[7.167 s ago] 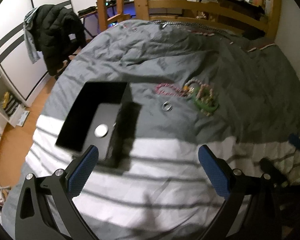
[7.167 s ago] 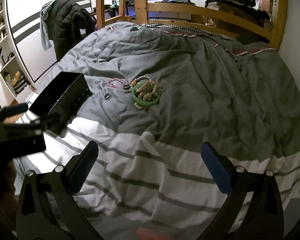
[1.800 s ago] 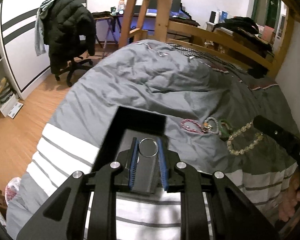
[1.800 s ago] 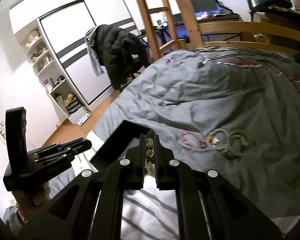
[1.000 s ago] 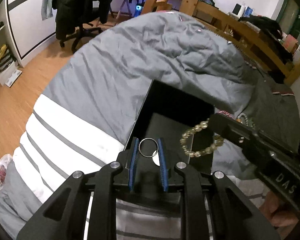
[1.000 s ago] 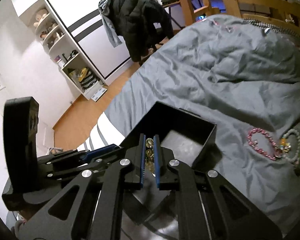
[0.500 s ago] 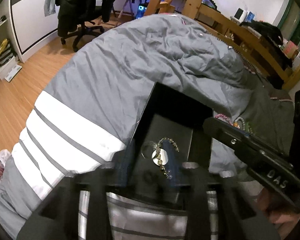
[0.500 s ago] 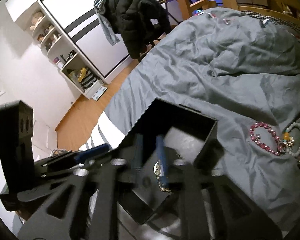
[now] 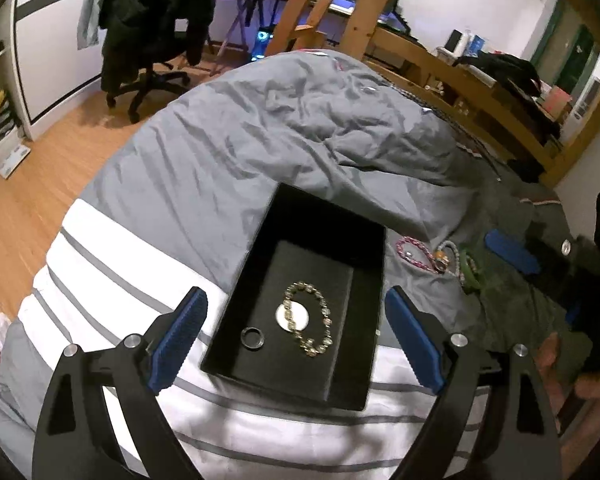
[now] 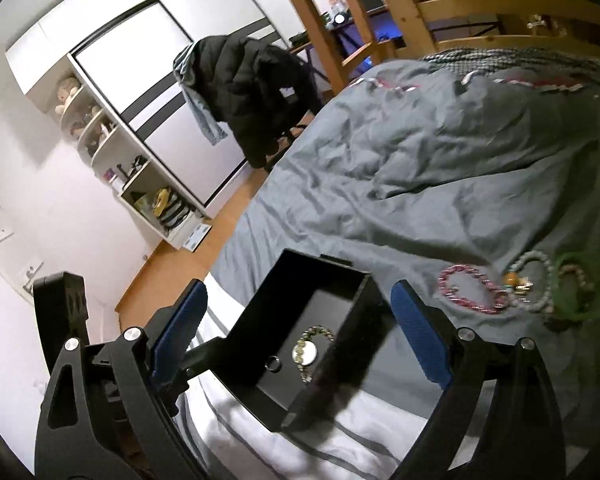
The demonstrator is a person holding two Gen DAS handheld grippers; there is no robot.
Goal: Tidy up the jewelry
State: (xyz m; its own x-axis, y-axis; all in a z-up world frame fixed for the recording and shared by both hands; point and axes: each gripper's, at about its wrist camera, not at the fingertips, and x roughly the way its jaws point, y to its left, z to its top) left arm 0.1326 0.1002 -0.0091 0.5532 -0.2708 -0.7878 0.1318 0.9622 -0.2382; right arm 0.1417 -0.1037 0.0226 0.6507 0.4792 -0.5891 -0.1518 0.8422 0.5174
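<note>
**Both tools spread over the black box on the bed**

Surface: a bed [image 9: 228, 152] under a rumpled grey duvet, with white stripes at the end nearest the tools. Room beyond it: wood floor, a desk chair [image 9: 152, 60] draped in a dark jacket, white sliding wardrobe doors [image 10: 172, 92], open shelves [image 10: 112, 148] with small clutter, and a wooden ladder and bed frame [image 9: 452, 76] at the far side.

Black box [image 9: 320, 216] sits on the duvet, directly ahead of and below the left tool [image 9: 296, 336]. On its floor: a gold bead bracelet [image 9: 318, 320] looped over a pale round disc [image 9: 292, 317], and a dark ring [image 9: 253, 337] lying apart from both, toward the left finger.

Loose jewelry lies on the duvet, right of the box: a pink bead bracelet [image 9: 410, 249], a pale bead bracelet [image 10: 538, 280], and a green bangle [image 9: 470, 270]. The green piece is dim and blurred in the right wrist view; its detail is hard to read.

Cut off: a person's fingers [image 9: 552, 364] at the right edge, partly hidden behind the black frame.

Left tool: jaws opening, wide apart, nothing between the blue pads [image 9: 180, 334]. Right tool [image 10: 300, 338]: jaws opening, wide, nothing held; it hangs over the box's near corner.
</note>
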